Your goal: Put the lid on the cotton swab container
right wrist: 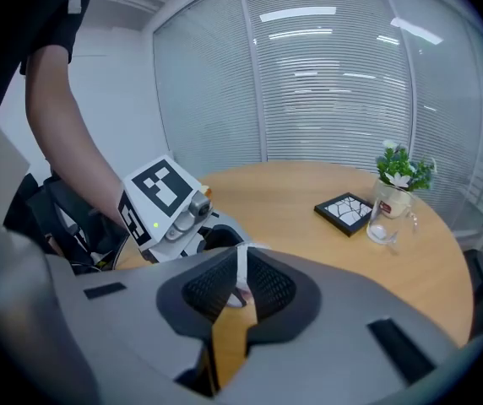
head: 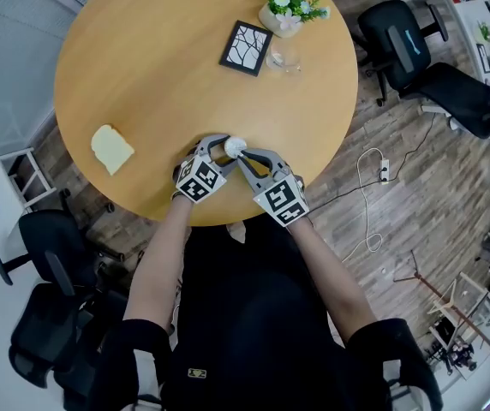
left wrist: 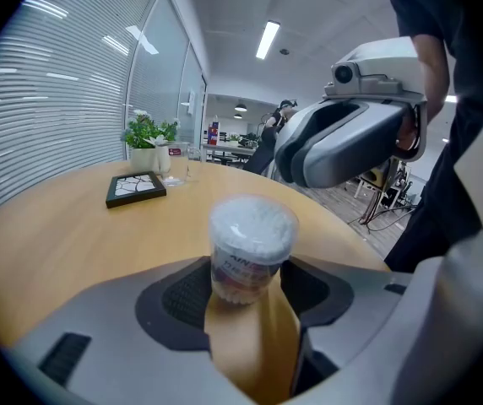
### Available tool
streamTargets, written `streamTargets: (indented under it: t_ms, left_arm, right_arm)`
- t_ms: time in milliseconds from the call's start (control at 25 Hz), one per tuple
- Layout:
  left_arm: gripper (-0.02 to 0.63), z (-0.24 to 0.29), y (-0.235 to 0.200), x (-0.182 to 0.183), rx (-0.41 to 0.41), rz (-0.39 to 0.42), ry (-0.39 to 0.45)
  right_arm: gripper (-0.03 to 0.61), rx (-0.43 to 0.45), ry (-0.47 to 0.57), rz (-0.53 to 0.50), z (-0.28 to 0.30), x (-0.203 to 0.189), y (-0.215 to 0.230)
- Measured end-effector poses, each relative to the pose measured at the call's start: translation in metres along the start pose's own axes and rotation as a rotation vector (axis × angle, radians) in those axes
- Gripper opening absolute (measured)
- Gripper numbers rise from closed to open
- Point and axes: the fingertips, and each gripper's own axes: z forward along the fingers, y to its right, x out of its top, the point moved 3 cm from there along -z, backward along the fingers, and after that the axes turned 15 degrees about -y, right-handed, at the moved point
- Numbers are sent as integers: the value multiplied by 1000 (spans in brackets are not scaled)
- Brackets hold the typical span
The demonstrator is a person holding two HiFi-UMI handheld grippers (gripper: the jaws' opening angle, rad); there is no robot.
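Observation:
The cotton swab container (left wrist: 250, 243) is a small clear tub with a printed label, and white swab tips show at its top. It stands between the pads of my left gripper (left wrist: 246, 281), which is shut on its lower body. From the head view, the container (head: 235, 147) sits near the round table's front edge, with the left gripper (head: 219, 148) and the right gripper (head: 243, 157) meeting at it. My right gripper (right wrist: 240, 281) is shut on a thin clear lid (right wrist: 241, 264), seen edge-on. The right gripper's body (left wrist: 355, 137) hangs above and to the right of the container.
A black-framed tile (head: 247, 47), a clear glass (head: 284, 58) and a potted plant (head: 289, 5) stand at the far side of the wooden table (head: 142, 67). A pale yellow slab (head: 111, 149) lies at the left. Office chairs (head: 416, 54) (head: 44, 264) stand around the table.

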Motion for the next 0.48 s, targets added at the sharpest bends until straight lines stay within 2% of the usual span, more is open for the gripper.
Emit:
streamTargets:
  t_ms: [280, 480]
  left_arm:
    - [287, -2, -3, 2, -30, -60, 16]
    - [324, -8, 3, -2, -14, -77, 10]
  right_arm:
    - [46, -8, -10, 19, -15, -13, 1]
    - [61, -9, 2, 35, -26, -22, -3]
